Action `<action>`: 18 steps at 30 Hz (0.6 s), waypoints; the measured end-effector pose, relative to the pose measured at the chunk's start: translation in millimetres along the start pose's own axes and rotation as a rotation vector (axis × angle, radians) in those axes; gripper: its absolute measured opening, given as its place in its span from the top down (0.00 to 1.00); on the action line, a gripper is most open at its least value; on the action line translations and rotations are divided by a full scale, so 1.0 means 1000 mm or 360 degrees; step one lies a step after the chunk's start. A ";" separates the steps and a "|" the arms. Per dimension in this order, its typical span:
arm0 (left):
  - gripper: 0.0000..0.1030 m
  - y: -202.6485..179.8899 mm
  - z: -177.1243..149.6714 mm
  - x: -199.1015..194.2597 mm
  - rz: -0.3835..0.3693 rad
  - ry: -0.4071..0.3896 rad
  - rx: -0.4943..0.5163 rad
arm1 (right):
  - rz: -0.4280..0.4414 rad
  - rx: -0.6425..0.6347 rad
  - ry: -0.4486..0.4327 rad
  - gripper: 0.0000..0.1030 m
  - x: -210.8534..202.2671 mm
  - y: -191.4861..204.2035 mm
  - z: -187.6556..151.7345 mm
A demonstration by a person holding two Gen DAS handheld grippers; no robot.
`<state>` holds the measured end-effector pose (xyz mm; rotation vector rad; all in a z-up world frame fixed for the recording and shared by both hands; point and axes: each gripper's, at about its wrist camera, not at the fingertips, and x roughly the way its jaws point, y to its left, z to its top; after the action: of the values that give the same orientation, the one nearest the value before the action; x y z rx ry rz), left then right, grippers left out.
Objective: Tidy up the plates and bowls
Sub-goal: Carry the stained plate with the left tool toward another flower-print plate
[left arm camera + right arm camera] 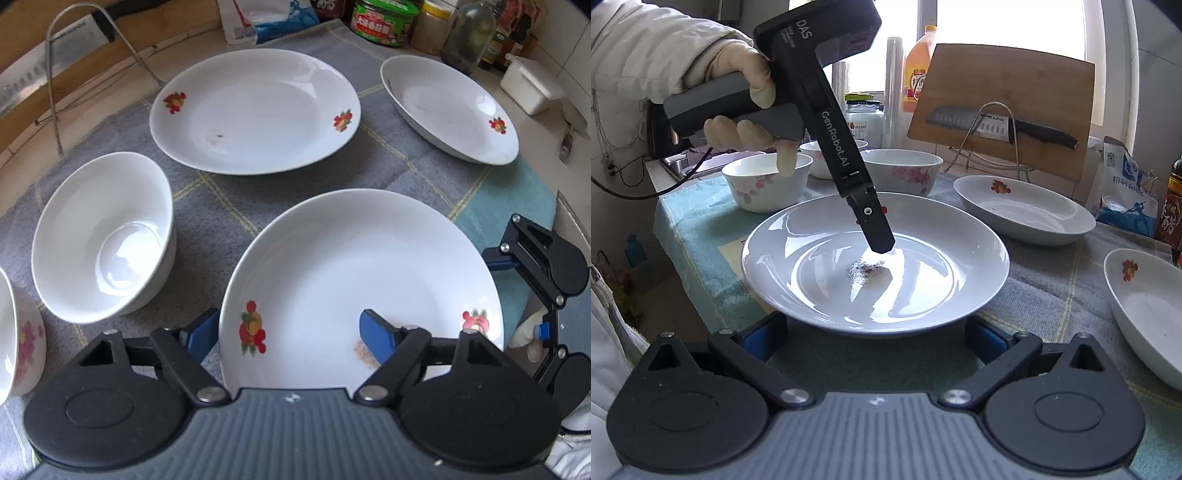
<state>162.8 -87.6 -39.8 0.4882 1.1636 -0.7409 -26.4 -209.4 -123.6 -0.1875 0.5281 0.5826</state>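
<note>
Nearest plate [354, 280]: lay on the checked cloth [221, 199], round, no long axis.
Left gripper [291, 334]: straddled its near rim, one pad inside, one outside, not yet pinching.
Right gripper [871, 336]: spread, empty, just short of the opposite rim.
Nearer hand: left.

Your worktop [22, 155] carries a grey checked cloth [207, 206]; on it sit three fruit-printed plates [255, 110], white bowls [103, 236], and a wire rack [55, 110].
</note>
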 end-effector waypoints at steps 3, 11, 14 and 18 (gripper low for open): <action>0.27 0.001 0.003 0.005 -0.0019 0.0046 0.0011 | 0.0006 -0.0005 0.0019 0.00 0.001 -0.001 0.003; 0.41 0.015 0.008 0.004 -0.0083 0.0085 -0.0051 | 0.0000 -0.0030 0.0035 0.00 0.002 0.001 0.005; 0.41 0.016 0.008 0.003 -0.0094 0.0093 -0.0054 | 0.0002 -0.0017 0.0043 0.00 0.003 0.000 0.006; 0.41 0.016 0.008 0.003 -0.0101 0.0097 -0.0058 | 0.0006 -0.0014 0.0081 0.00 0.003 0.000 0.011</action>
<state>180.5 -83.4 -40.2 0.4473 1.2520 -0.7627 -19.3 -204.9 -116.4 -0.2101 0.5754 0.5849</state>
